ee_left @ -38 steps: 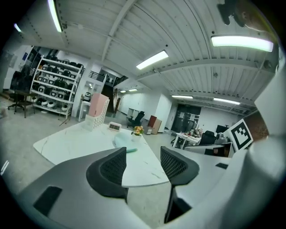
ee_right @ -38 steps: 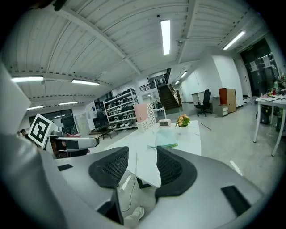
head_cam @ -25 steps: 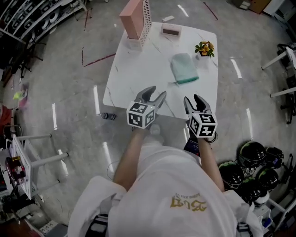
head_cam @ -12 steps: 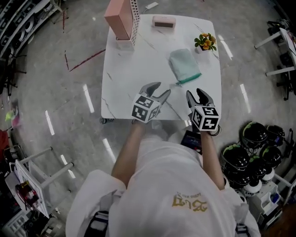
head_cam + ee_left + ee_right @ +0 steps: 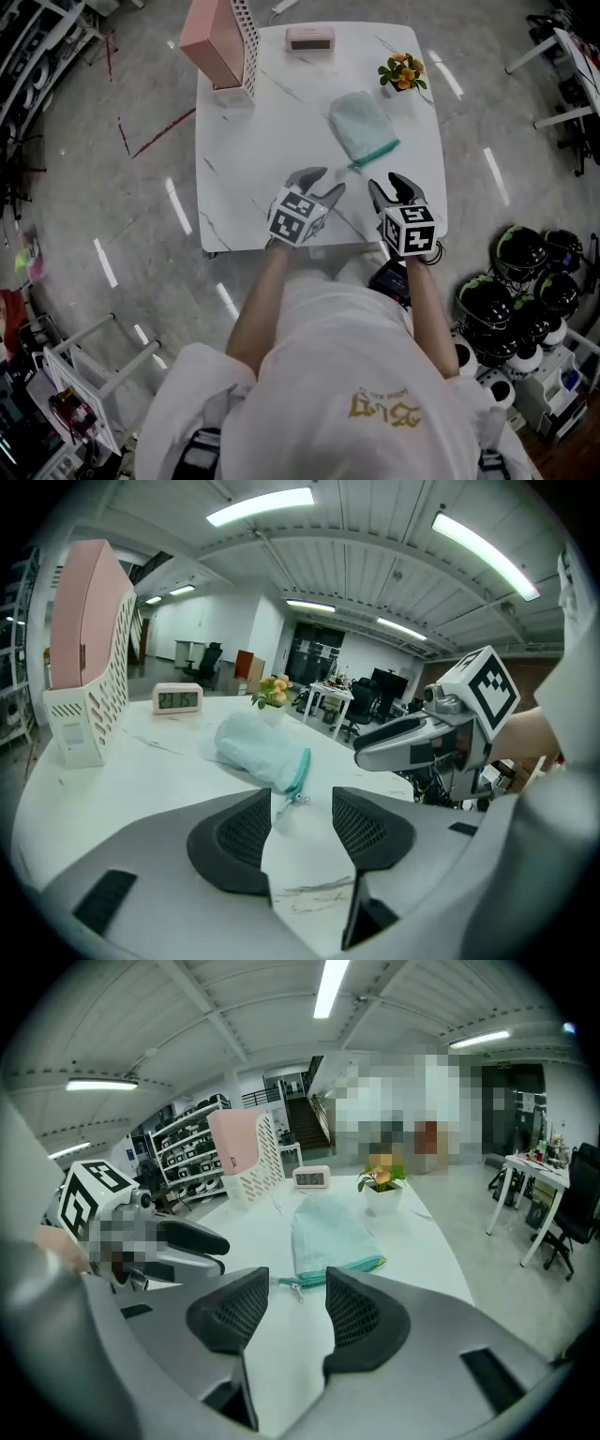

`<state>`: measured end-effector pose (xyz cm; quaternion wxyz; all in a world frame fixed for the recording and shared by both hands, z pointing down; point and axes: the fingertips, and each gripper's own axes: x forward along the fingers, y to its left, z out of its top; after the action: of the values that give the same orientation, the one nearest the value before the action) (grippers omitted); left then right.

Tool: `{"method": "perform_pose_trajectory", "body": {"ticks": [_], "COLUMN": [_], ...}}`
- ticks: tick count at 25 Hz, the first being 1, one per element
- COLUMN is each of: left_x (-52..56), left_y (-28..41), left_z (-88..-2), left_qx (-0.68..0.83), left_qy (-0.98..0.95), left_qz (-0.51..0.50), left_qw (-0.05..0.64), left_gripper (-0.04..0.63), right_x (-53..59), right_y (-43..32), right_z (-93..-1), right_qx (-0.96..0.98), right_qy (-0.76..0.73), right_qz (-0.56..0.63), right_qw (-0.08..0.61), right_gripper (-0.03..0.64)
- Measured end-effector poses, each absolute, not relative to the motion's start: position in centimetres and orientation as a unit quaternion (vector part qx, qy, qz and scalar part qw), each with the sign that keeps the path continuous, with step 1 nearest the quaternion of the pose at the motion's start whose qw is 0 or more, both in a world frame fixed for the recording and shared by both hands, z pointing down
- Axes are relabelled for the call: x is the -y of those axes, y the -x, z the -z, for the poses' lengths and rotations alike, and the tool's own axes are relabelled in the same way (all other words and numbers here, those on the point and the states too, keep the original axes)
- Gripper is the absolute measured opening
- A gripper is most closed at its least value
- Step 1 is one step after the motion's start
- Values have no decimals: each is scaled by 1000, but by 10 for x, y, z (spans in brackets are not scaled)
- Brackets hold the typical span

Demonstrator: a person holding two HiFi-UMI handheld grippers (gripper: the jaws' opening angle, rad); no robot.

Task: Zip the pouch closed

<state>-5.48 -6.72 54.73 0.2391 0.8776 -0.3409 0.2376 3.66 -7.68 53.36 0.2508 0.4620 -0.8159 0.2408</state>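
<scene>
The left gripper (image 5: 330, 178) and right gripper (image 5: 384, 181) hovered side by side over the white table's (image 5: 244, 178) near edge, jaws apart and empty. Just beyond lay the mint pouch (image 5: 361, 127), zipper edge nearest. Farther back stood a flowerpot (image 5: 401, 73), a clock (image 5: 309, 37) and a pink rack (image 5: 220, 47).

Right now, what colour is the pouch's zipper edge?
Teal zipper edge, clearest in right gripper view.

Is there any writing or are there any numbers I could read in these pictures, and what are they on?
Clock: its display shows digits, but they are too blurred to read for certain.
Gold print on the person's shirt: seen upside down, not legible.
Marker cubes: black-and-white square patterns only, no words or numbers.
Nothing else here shows readable text.
</scene>
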Motion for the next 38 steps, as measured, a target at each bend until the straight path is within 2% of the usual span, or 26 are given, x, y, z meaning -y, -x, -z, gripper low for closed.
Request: {"method": "perform_pose_trajectory", "body": {"ticks": [17, 26, 37, 38], "left_x": [91, 100, 107, 107], "left_y": [33, 23, 15, 14], "left_z": [-594, -617, -624, -624], "left_qx": [311, 298, 287, 284], "left_qy": [-865, -860, -863, -864], "left_qz": [-314, -339, -350, -352], "left_qw": [238, 236, 224, 222], "left_gripper": [212, 199, 138, 127], "right_x": [92, 100, 103, 104], "right_y": [-20, -13, 4, 4], "right_z": [-588, -617, -625, -625], "right_qx": [832, 836, 850, 852], "right_qy": [-376, -349, -324, -324], "right_qz": [-210, -198, -167, -167], "right_qw": [351, 375, 379, 375], "right_gripper": [176, 158, 116, 98]}}
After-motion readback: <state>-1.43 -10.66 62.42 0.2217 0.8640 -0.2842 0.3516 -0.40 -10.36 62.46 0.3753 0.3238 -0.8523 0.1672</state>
